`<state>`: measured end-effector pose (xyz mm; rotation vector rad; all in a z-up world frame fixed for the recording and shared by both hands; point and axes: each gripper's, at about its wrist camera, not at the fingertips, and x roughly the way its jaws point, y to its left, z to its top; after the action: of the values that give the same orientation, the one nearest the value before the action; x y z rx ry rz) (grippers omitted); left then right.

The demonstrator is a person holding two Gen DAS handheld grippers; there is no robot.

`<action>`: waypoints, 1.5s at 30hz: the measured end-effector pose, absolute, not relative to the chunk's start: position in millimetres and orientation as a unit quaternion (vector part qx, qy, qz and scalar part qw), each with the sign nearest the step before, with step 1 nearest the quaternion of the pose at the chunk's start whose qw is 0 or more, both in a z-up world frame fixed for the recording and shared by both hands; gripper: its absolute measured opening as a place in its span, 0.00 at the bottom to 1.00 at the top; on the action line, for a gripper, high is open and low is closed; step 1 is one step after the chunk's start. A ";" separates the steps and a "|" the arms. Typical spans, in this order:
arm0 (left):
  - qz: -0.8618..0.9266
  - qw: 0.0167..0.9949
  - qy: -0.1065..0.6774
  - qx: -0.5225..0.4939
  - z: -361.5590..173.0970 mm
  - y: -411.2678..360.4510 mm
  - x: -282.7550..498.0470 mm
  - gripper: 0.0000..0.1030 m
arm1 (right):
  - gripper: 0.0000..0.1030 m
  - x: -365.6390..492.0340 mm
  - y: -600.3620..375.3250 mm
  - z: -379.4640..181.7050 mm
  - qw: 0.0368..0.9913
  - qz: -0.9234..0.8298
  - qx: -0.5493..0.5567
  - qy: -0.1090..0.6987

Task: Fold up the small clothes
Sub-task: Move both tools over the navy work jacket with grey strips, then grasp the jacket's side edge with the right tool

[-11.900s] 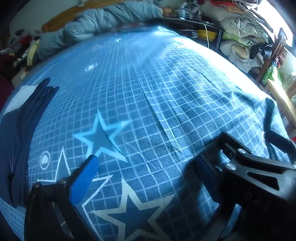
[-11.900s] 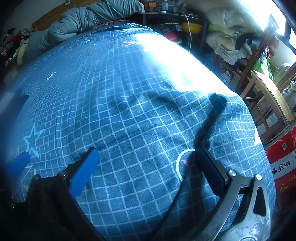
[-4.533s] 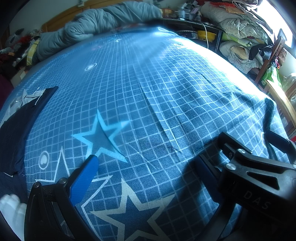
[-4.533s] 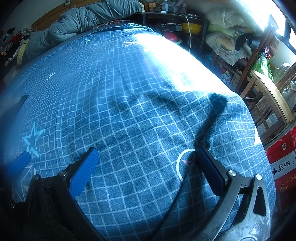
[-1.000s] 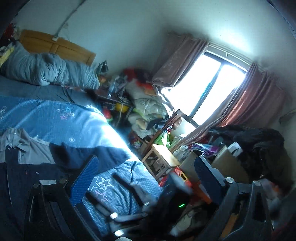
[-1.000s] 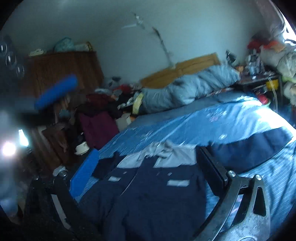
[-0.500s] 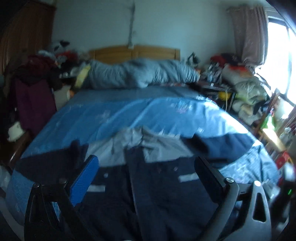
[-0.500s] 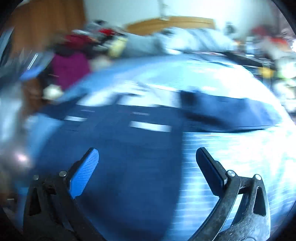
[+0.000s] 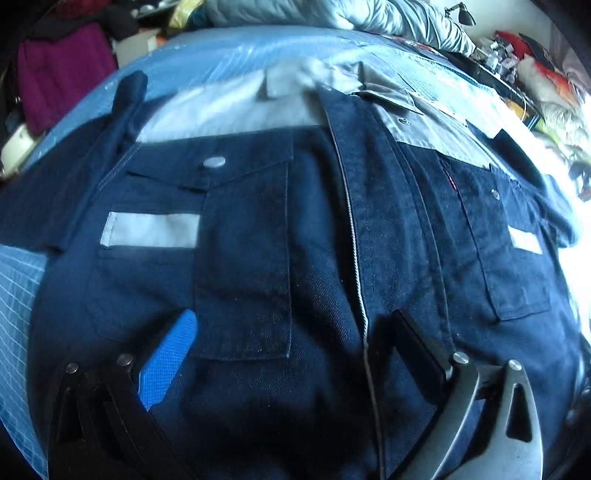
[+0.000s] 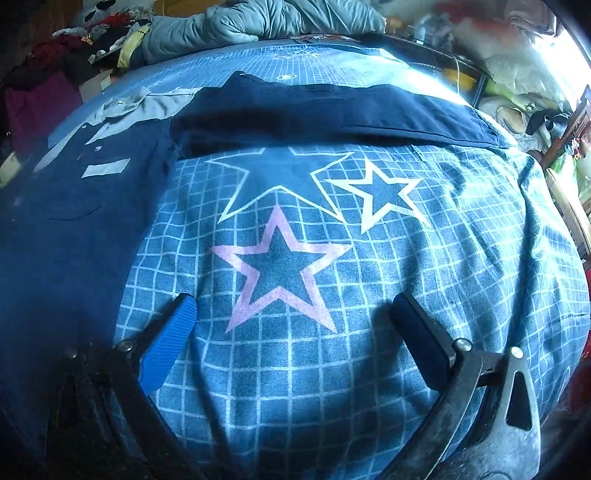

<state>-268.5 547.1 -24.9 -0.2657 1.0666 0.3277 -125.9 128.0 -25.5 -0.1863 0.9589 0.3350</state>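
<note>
The jacket (image 9: pixel 258 229) fills almost the whole of your left wrist view: dark navy, front side up, spread flat on the bed, with a grey collar (image 9: pixel 295 79) and grey shoulder panels along the top of the frame. A zip (image 9: pixel 354 236) runs down the middle, slightly right of centre. A chest pocket (image 9: pixel 242 258) with a round snap above it sits left of the zip, and a grey reflective strip (image 9: pixel 151 229) lies to the pocket's left; a second strip (image 9: pixel 524 240) shows at the right edge.

In your right wrist view the jacket (image 10: pixel 74 229) takes up the left side of the frame, and one sleeve (image 10: pixel 332 107) stretches out across the upper middle toward the right.

Your left gripper (image 9: pixel 295 347) hangs low over the jacket's lower front, jaws wide apart and holding nothing, one finger on each side of the zip. Your right gripper (image 10: pixel 291 332) is also spread wide and empty, over the blue checked bedsheet (image 10: pixel 461 258) just beside the jacket's edge, with a pink star (image 10: pixel 280 269) printed between its fingers.

A grey quilt (image 10: pixel 258 18) is heaped at the top of the frame, beyond the bed.
</note>
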 end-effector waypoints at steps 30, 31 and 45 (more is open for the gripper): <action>0.158 0.852 0.483 -0.125 -25.6 548.3 -271.5 1.00 | 0.90 104.7 -100.8 23.3 0.830 0.114 0.291 0.462; 0.159 0.852 0.482 -0.125 -25.7 548.3 -271.4 1.00 | 0.81 112.5 -105.6 16.9 0.825 0.107 0.299 0.468; 0.160 0.856 0.476 -0.123 -26.2 547.8 -271.4 1.00 | 0.55 140.9 -115.8 -10.5 0.815 0.105 0.310 0.478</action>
<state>-271.4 547.8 -26.2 -0.2579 0.9998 0.3369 140.9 -115.8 -10.5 0.6607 1.0195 0.2249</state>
